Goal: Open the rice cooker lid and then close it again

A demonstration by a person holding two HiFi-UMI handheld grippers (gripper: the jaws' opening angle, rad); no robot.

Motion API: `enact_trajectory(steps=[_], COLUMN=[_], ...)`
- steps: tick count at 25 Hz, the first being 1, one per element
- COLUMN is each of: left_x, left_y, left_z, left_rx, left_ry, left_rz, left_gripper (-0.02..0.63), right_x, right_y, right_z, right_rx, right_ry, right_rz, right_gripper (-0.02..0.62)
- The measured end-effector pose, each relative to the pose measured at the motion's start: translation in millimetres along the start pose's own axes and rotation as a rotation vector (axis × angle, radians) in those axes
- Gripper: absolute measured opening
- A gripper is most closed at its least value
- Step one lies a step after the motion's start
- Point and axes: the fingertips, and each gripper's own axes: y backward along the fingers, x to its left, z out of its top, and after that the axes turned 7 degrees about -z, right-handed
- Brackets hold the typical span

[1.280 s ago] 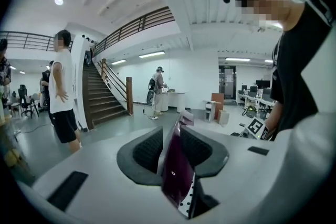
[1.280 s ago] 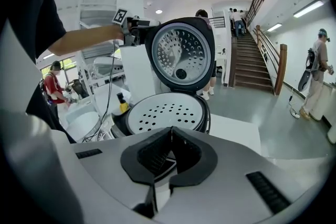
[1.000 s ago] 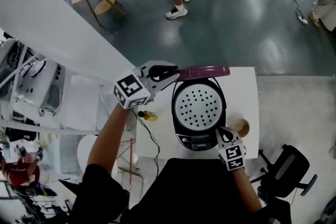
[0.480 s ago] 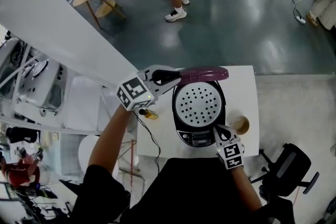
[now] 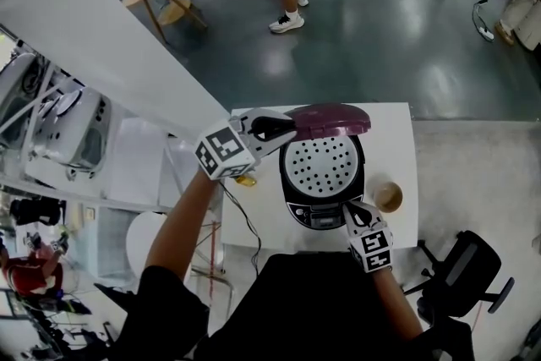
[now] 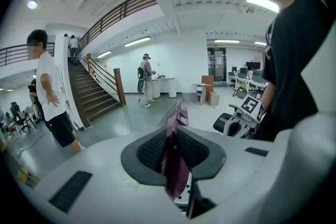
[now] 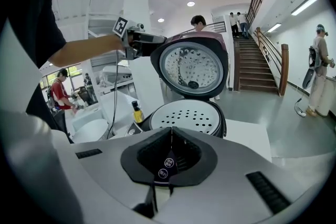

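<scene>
Head view: the rice cooker (image 5: 321, 182) stands mid-desk (image 5: 394, 139), its front by the near edge, maroon lid (image 5: 331, 119) raised at the back. The left gripper (image 5: 290, 128) pinches the lid's left rim. The right gripper (image 5: 356, 216), jaws pressed together, sits at the cooker's front panel.

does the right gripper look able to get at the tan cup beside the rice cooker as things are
Probably yes. The tan cup stands on the table just right of the right gripper, with nothing between them. Its jaws are shut, so they must open first to grasp it.
</scene>
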Motion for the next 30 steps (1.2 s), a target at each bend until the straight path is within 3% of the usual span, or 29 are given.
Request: enact_trajectory(steps=[14,30], left_x=[-46.5,-99.6], left_y=[-9.8,-39.0], left_z=[-26.8,-66.3], left_rx=[0.072,0.140], left_ry=[-0.004,0.013], left_rz=[-0.024,-0.085], left_gripper=[0.055,0.049], right_x=[-45.5,-26.0], right_y=[29.4,32.3], right_z=[1.3,-6.6], right_rx=[-0.036,-0.057], right_ry=[-0.042,-0.038], right_rz=[-0.137,-0.090], right_gripper=[0.002,0.002])
